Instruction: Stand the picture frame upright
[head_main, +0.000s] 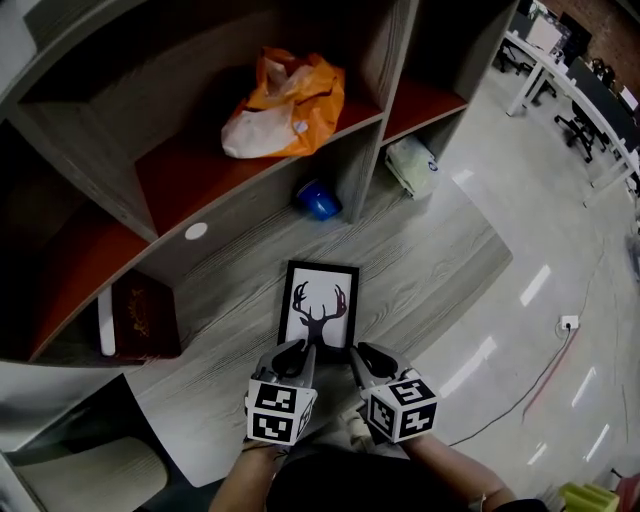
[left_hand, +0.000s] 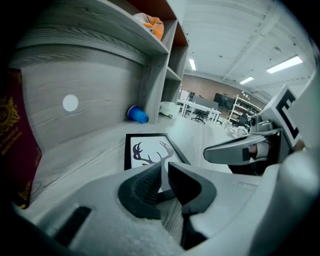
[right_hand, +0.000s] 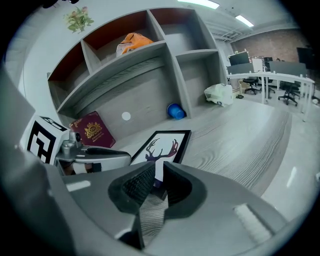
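Note:
A black picture frame with a deer-antler print lies flat on the grey wood shelf board, its short near edge towards me. My left gripper hovers at the near-left corner of the frame, and my right gripper at the near-right corner. In the left gripper view the jaws stand a narrow gap apart, with the frame showing through and beyond the gap. The right gripper looks the same, with the frame's near corner just past its tips. Neither pair of pads presses on anything.
An orange bag sits on the upper shelf, and a blue cup lies at the back wall behind the frame. A dark red book leans at the left. A white bag lies at the far right. The board's edge drops to the glossy floor on the right.

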